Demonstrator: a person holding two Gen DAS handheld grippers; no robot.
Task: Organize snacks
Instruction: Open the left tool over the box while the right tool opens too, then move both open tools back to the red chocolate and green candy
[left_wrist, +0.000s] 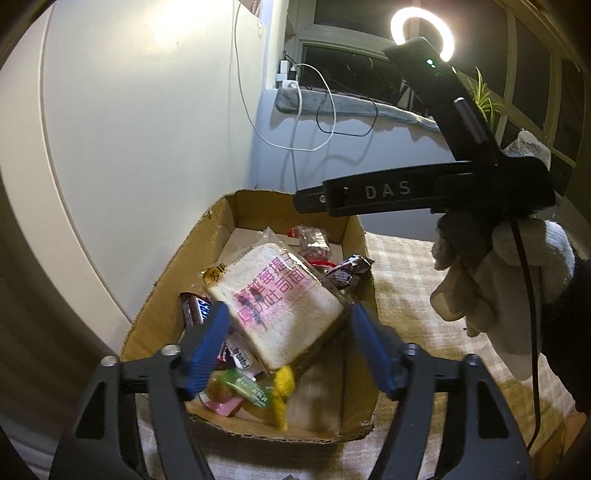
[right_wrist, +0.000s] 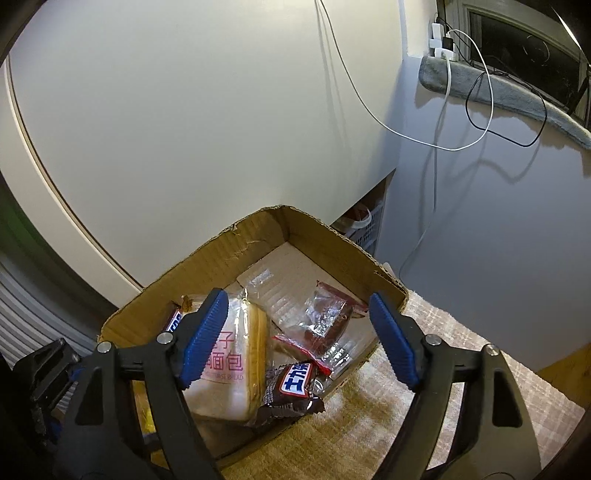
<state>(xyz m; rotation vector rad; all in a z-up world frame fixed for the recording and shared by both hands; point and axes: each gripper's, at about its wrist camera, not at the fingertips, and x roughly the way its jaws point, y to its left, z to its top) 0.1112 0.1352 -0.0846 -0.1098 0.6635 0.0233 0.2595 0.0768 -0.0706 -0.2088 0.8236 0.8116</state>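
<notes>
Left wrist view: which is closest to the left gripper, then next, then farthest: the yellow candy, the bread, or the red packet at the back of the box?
From the left gripper:
1. Yellow candy, just below the fingertips, at the near end of the box.
2. Bread, in the middle, reaching in between the open fingers.
3. Red packet, at the far end.

Bagged bread slice (left_wrist: 280, 306) tilted — atop boxed snacks (left_wrist: 236, 391).

At lower centre of the left wrist view, we see the small green and yellow wrapped sweets (left_wrist: 255, 391) blurred beyond reading. The brown chocolate bar wrapper (left_wrist: 197, 312) at centre left is half hidden behind a blue ribbed fingertip (left_wrist: 207, 350), and the clear-wrapped slice of white toast bread (left_wrist: 284, 306) covers whatever lies beneath it.
</notes>
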